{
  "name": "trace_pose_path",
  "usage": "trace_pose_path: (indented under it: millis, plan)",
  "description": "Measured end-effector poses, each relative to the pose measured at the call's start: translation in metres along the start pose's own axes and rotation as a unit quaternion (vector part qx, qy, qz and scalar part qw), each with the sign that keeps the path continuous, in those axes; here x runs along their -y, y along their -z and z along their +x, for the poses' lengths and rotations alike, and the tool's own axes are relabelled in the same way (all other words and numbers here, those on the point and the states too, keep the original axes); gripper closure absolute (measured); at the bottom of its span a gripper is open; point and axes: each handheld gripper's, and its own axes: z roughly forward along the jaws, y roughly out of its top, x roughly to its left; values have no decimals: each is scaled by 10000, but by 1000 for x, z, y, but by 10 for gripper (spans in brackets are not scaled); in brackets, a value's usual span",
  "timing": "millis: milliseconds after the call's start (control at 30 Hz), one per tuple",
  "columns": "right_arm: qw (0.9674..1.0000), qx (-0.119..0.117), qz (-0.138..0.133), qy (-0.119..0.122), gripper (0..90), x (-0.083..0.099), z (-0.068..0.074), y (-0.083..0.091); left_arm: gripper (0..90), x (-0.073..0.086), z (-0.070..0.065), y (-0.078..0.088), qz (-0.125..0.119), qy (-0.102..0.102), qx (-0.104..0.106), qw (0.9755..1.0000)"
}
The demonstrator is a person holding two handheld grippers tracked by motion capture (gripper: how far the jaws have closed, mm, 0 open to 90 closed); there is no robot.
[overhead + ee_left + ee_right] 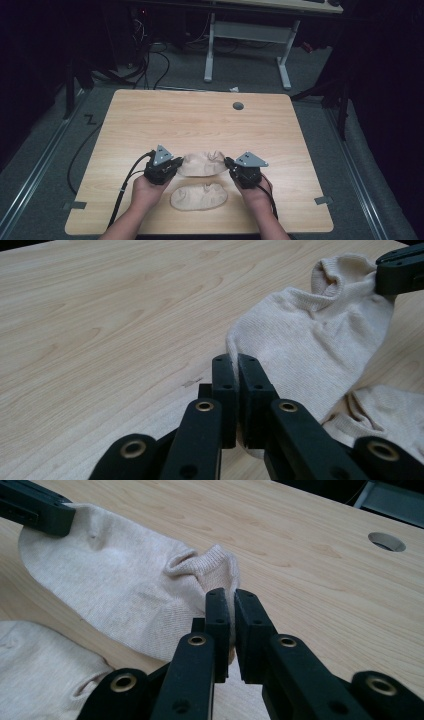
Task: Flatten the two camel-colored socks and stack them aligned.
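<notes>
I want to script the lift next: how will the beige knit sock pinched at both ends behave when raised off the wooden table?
The beige knit sock looks thin and already wrinkles near the cuff, so it will probably sag between the left gripper and the right gripper. It seems light. Its ribbed fabric likely resists slipping.

Bare table (150, 115) beyond; second sock (198, 196) just beside the held sock (202, 163).
</notes>
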Motion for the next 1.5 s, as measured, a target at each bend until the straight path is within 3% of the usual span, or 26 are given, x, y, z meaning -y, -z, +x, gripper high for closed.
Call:
trace_pose_path:
  millis: [167, 333, 533, 733, 1000, 1167, 1367, 1400, 1500]
  plan:
    - [9999, -96, 20, 104, 853, 2, 8, 5, 869, 8, -6, 11, 68, -105, 66, 9999]
    - [9997, -200, -10, 167, 853, 10, 16, 16, 871, 21, -11, 23, 244, -136, 263, 9993]
    - [9984, -426, 136, 336, 853, 25, 31, 29, 871, 36, -25, 38, 435, -252, 441, 9978]
    - [9976, -552, 241, 353, 852, 37, 37, 42, 871, 47, -30, 46, 605, -244, 561, 9963]
    - [9966, -595, 431, 370, 851, 46, 42, 41, 870, 51, -31, 43, 726, -399, 484, 9954]
    - [9956, -609, 620, 364, 850, 51, 44, 34, 868, 54, -29, 37, 888, -320, 511, 9942]
    - [9926, -552, 985, 448, 834, 58, 46, 21, 860, 62, -36, 26, 1133, -336, 371, 9923]
    - [9926, -553, 994, 423, 833, 59, 46, 20, 857, 61, -34, 25, 1225, -590, 317, 9902]
    - [9929, -562, 980, 383, 810, 58, 45, 20, 834, 61, -34, 25, 1203, -587, 288, 9906]
